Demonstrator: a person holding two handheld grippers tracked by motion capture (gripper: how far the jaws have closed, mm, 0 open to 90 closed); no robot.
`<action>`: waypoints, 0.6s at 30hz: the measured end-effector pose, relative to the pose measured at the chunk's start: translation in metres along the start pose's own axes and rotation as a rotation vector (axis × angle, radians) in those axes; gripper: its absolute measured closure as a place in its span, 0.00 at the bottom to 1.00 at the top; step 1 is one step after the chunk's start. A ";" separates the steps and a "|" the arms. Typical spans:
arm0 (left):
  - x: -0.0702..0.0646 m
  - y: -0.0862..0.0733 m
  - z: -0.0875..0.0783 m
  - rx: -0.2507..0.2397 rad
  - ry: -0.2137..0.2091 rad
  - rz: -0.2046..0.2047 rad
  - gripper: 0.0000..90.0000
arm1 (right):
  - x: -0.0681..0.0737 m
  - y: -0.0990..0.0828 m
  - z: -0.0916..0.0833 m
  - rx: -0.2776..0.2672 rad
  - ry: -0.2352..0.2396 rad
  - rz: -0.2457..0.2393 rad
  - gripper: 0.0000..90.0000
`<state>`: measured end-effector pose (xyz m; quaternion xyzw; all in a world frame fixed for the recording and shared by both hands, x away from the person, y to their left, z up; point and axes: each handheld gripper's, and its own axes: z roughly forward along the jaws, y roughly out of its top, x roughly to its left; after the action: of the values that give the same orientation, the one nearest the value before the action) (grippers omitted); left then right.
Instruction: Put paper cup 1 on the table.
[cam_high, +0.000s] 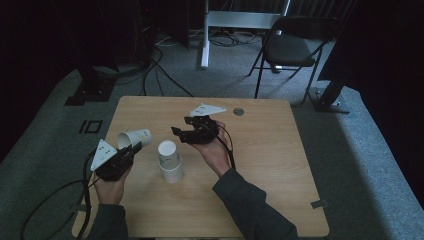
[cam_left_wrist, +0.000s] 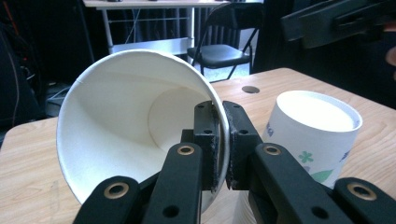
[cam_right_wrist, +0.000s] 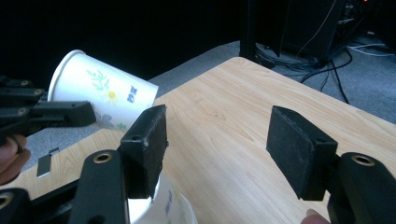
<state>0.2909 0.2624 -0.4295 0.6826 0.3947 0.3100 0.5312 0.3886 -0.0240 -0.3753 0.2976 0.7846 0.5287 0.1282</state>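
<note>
the left gripper (cam_high: 131, 150) is clamped on the rim of a paper cup (cam_high: 134, 138), 1 pad inside the mouth and 1 outside, and holds it lifted and tipped on its side just left of the cup stack (cam_high: 170, 161) that stands upside down near the middle of the table (cam_high: 260, 165). gripping the thin wall at the rim probably keeps the cup from being crushed, and holding it off to the stack's left leaves room for the other hand. the right gripper (cam_high: 181, 134) hovers just above and right of the stack, its jaws apart with nothing between them; in the right gripper view the stack's top sits right under its left pad (cam_right_wrist: 147, 147). it looks lined up to come down on the stack, perhaps to steady it or take the next cup.
</note>
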 end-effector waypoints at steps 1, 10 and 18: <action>0.001 0.000 0.000 0.005 0.004 -0.001 0.95 | -0.001 -0.003 -0.004 -0.002 -0.013 -0.011 0.42; 0.003 -0.002 0.002 0.040 0.022 -0.007 0.95 | -0.003 -0.017 -0.018 0.010 -0.045 -0.040 0.40; 0.004 -0.002 0.004 0.078 0.036 -0.011 0.95 | -0.007 -0.032 -0.030 0.016 -0.071 -0.045 0.39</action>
<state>0.2960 0.2645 -0.4323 0.6950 0.4199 0.3035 0.4986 0.3680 -0.0597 -0.3932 0.2994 0.7902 0.5084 0.1657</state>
